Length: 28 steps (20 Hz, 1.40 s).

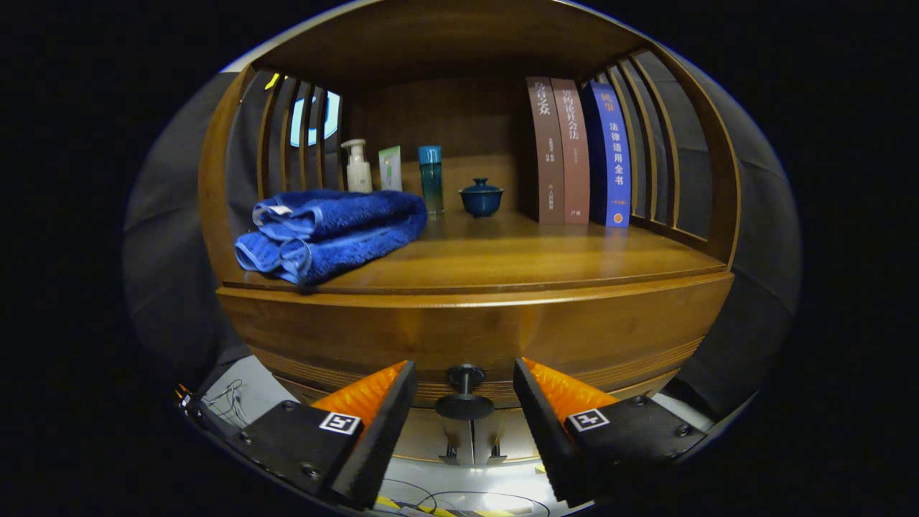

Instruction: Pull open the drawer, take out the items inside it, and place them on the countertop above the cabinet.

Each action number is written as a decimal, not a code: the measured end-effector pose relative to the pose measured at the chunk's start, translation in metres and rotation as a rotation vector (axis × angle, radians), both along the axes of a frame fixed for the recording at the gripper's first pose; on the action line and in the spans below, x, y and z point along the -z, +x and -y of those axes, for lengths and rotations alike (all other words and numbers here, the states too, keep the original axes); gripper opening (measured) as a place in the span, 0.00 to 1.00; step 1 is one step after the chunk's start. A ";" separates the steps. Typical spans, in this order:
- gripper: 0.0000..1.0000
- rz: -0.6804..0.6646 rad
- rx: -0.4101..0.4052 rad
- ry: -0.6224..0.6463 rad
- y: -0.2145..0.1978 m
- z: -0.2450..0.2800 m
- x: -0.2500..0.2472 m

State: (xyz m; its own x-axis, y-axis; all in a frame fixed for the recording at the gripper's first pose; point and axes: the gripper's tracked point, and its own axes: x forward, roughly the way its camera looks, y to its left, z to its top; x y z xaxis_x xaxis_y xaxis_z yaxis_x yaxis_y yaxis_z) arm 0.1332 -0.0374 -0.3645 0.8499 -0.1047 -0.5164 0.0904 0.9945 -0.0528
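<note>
A wooden cabinet fills the view, its drawer front [474, 337] closed below the countertop [531, 258]. A round dark knob [464, 393] sticks out from the drawer's middle. My gripper [465, 388] is open, with one finger on each side of the knob and a gap between each finger and it. Nothing of the drawer's inside is visible.
On the countertop lie a folded blue towel [334, 231] at the front left, a pump bottle [357, 166], a small box [390, 168], a teal bottle [431, 179] and a lidded blue cup [481, 197] at the back. Three books [578, 152] stand at the right. Slatted wooden sides enclose the shelf.
</note>
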 end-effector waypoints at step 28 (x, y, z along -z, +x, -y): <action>0.40 -0.087 -0.002 0.000 -0.126 -0.011 -0.017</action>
State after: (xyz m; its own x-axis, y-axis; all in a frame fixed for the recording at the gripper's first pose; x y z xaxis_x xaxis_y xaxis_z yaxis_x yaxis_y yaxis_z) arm 0.0067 -0.0263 -0.3476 0.8021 -0.1029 -0.5883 0.0831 0.9947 -0.0606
